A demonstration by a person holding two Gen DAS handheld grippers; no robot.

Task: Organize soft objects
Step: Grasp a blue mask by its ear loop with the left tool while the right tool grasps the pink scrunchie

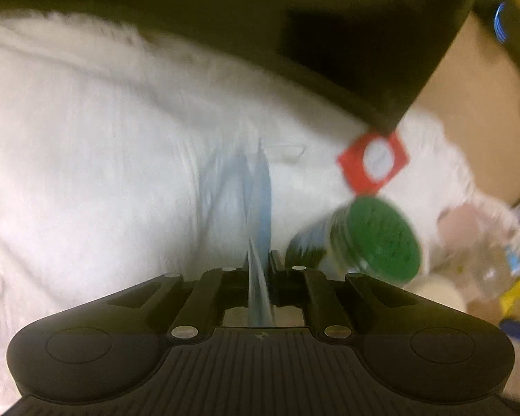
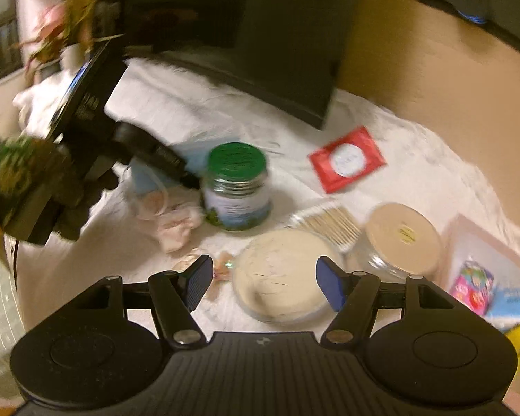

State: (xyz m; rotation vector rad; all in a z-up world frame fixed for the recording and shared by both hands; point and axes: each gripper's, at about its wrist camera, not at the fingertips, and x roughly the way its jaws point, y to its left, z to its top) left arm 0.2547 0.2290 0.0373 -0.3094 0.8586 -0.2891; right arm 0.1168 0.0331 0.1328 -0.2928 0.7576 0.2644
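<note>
We are pinching a light blue face mask between the closed fingers of our left gripper, its fabric running forward over the white cloth. Our right gripper is hovering with its blue-padded fingers spread wide, holding nothing. We are taking the green-lidded jar as our landmark: the mask lies just to its left, where the left gripper is reaching in. Crumpled pinkish tissue is lying left and in front of the jar. A red packet is lying to its right, and cotton swabs are sitting in front and right of it, beside a round cream container.
</note>
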